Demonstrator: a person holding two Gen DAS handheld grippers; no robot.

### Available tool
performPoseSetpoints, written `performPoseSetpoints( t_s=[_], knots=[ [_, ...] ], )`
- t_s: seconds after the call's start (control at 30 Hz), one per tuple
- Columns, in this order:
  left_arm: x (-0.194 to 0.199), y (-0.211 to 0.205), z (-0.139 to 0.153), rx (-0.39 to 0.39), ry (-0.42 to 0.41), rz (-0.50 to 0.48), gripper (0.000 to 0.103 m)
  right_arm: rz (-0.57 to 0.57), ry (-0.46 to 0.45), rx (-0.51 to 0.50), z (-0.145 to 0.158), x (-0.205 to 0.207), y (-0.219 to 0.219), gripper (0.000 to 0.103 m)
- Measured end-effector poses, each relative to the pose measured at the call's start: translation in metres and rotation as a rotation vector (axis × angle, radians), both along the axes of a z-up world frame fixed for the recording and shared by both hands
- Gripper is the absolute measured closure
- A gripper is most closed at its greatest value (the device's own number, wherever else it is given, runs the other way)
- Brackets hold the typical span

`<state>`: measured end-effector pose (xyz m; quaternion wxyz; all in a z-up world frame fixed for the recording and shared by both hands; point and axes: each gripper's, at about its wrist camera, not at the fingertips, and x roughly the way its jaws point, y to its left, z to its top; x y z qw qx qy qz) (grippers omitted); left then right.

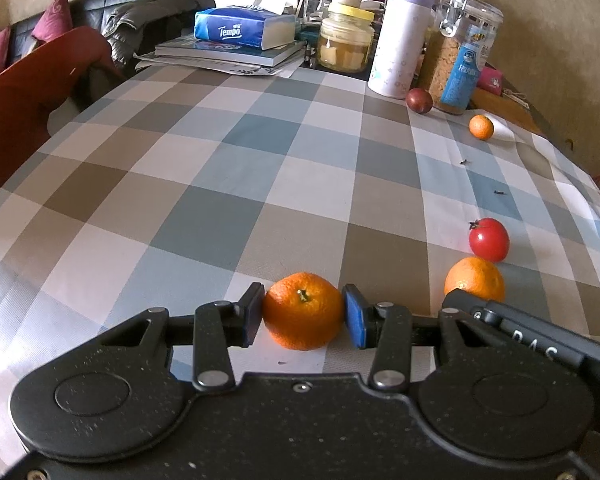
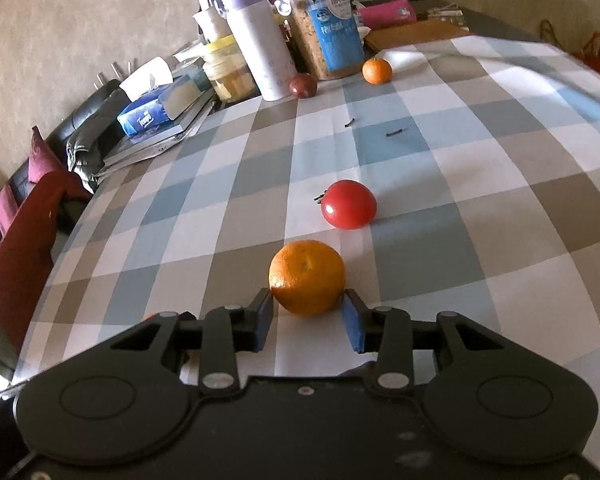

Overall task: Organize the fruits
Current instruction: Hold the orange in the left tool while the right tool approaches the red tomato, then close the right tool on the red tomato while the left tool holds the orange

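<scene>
My left gripper (image 1: 303, 316) is shut on a stemmed orange (image 1: 303, 311) low over the checked tablecloth (image 1: 220, 160). A second orange (image 1: 475, 278) lies to its right; in the right wrist view this orange (image 2: 307, 277) rests on the cloth at the tips of my open right gripper (image 2: 308, 322), the pads beside it and not pressing. A red tomato (image 2: 350, 204) lies just beyond it and shows in the left wrist view (image 1: 489, 239). A small mandarin (image 2: 377, 71) and a dark red fruit (image 2: 303, 85) sit far back by the containers.
At the table's far end stand a lilac bottle (image 1: 400, 40), a clear cereal jar (image 1: 460, 52), a yellow-lidded jar (image 1: 345, 38) and a tissue pack on books (image 1: 240, 28). A red chair (image 1: 28, 92) and a black sofa stand left. Two small dark stems (image 2: 396, 132) lie on the cloth.
</scene>
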<state>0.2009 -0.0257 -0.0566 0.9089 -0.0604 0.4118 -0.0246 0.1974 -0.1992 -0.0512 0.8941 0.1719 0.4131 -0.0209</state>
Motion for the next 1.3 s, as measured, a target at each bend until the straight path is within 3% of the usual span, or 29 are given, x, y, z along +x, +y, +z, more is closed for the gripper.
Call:
performPoseSetpoints(
  t_s=[0.2,0.27,0.33,0.37,0.43,0.6,0.8,1.3],
  knots=[
    [0.0,0.002,0.0,-0.015,-0.002,0.008,0.05,-0.007,-0.016,-0.026,0.003,-0.002,0.0,0.068],
    [0.0,0.003,0.0,-0.022,-0.002,0.01,0.05,-0.023,-0.037,-0.045,0.006,-0.004,0.0,0.074],
    [0.0,0.003,0.001,-0.025,-0.001,0.011,0.05,-0.035,-0.063,-0.081,0.01,-0.006,0.0,0.088],
    [0.0,0.003,0.001,-0.021,-0.001,0.009,0.05,-0.036,-0.067,-0.101,0.011,-0.006,0.0,0.09],
    [0.0,0.002,0.001,-0.011,-0.003,0.006,0.05,-0.022,-0.052,-0.113,0.009,-0.004,0.001,0.089],
    [0.0,0.001,0.001,-0.011,-0.003,0.006,0.05,-0.036,-0.005,-0.01,0.003,-0.001,-0.006,0.086],
    [0.0,0.001,0.001,-0.015,-0.004,0.01,0.05,-0.086,-0.032,0.034,0.005,-0.005,-0.014,0.078],
    [-0.001,0.0,0.001,0.006,-0.007,0.004,0.049,-0.214,-0.13,0.116,0.015,-0.011,-0.045,0.077]
  ],
)
